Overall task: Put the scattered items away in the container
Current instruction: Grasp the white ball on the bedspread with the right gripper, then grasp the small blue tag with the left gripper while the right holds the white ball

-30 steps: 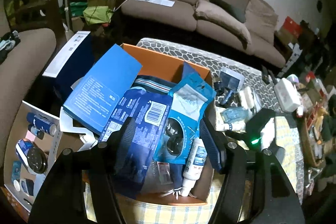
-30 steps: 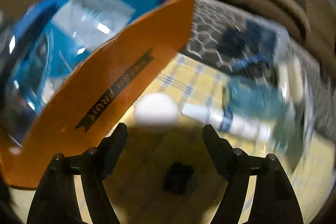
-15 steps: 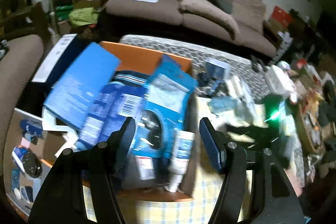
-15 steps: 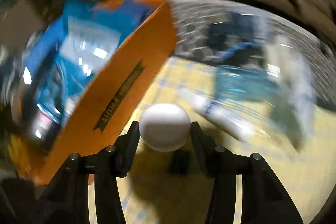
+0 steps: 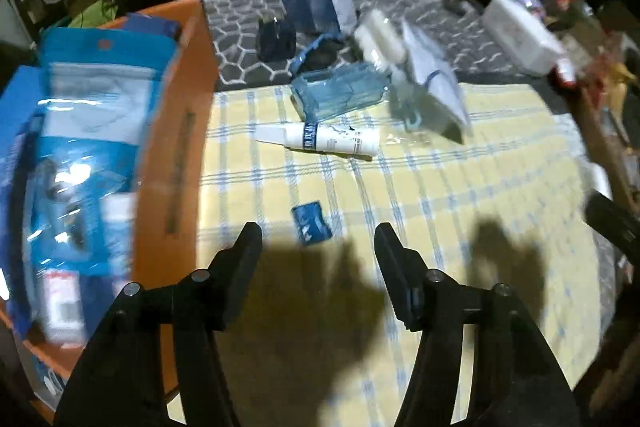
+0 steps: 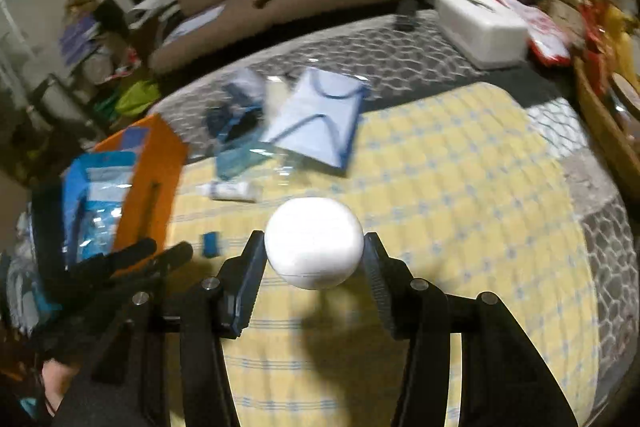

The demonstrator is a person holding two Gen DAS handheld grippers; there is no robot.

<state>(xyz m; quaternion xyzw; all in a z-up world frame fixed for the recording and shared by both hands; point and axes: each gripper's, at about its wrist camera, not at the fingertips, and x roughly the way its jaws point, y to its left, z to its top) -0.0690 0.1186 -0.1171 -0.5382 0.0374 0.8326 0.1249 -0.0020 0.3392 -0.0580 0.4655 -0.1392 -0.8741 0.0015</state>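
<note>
White tube (image 5: 320, 141) lengthwise left-right, nozzle left

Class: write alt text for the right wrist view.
The right gripper clamps a smooth white egg-shaped case above a yellow checked cloth. An orange cardboard box of blue packets stands left.

No legible text anywhere.

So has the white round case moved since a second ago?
Yes. The white round case left the yellow checked cloth by the orange box and now sits gripped in the right claw.
</note>
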